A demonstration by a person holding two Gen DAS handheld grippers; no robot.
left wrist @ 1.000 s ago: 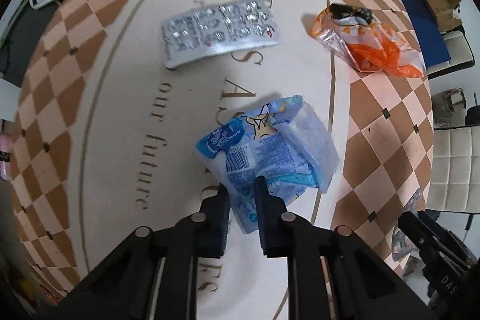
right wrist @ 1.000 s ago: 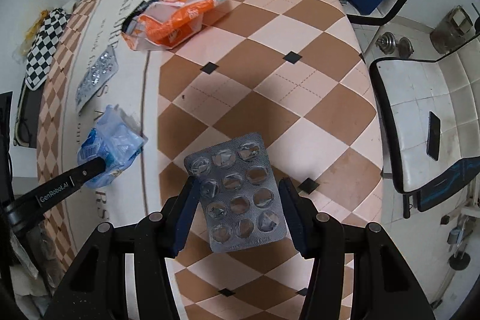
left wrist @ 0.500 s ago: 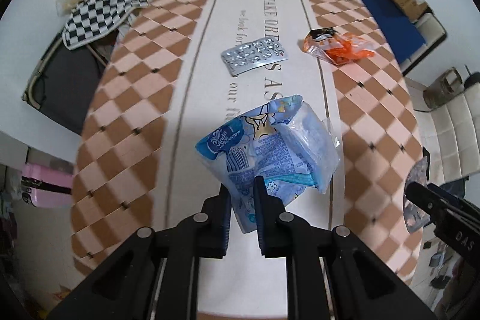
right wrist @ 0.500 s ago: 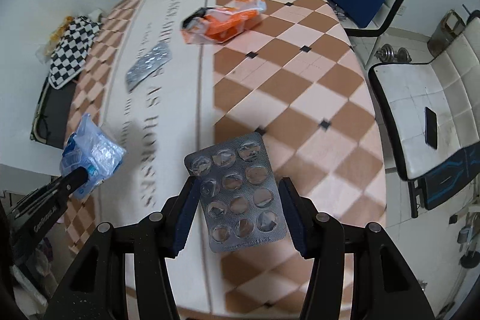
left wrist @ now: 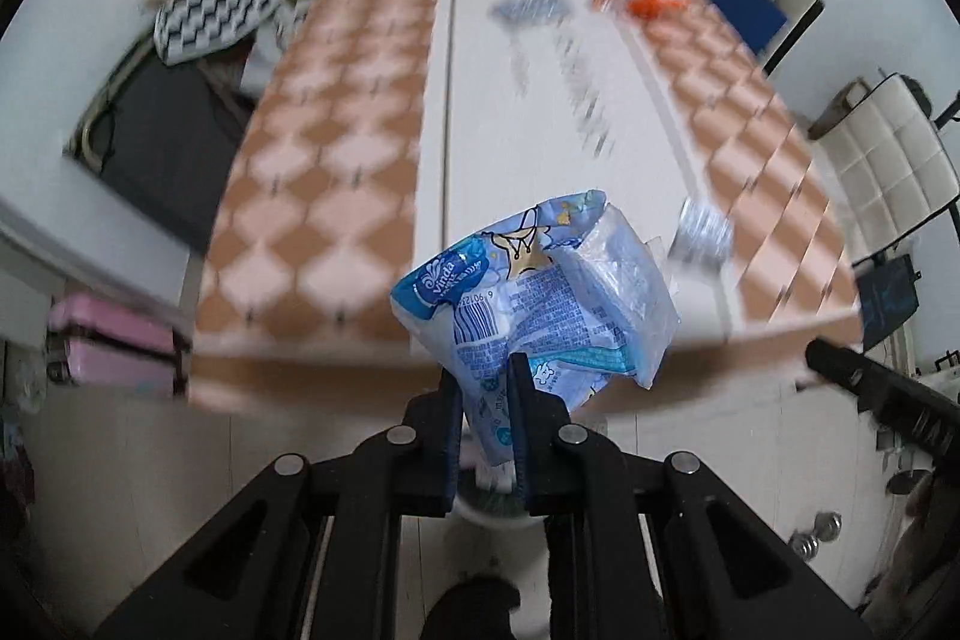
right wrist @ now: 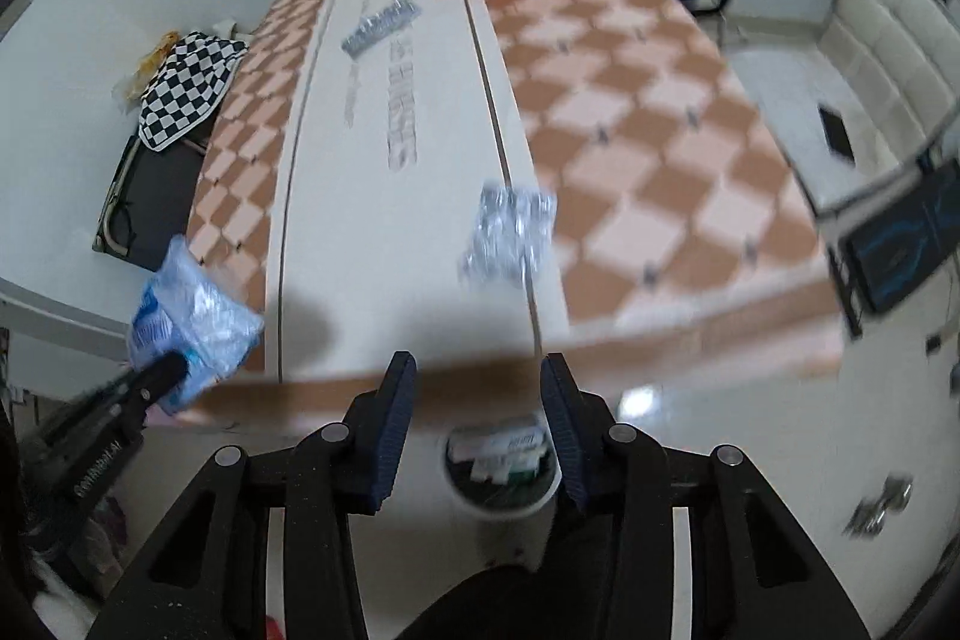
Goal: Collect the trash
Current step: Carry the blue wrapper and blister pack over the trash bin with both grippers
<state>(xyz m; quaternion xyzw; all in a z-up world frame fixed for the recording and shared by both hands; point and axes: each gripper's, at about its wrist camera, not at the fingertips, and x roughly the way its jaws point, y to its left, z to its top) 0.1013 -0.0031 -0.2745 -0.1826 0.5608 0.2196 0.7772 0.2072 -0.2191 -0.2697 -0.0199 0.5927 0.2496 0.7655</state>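
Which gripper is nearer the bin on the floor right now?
Hard to separate. The bin shows between the open right gripper's fingers, and just under the left gripper, shut on the blue wrapper.

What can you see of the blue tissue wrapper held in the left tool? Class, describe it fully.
The blue tissue wrapper is crumpled thin plastic film, partly clear, printed with a white Vinda logo, a barcode, small text and cartoon figures. The left tool is shut on its lower end, so it stands up from the fingers with its torn, open end uppermost. It hangs in the air near the table edge, touching nothing else. The right wrist view shows it at far left, looking pale and wrinkled.
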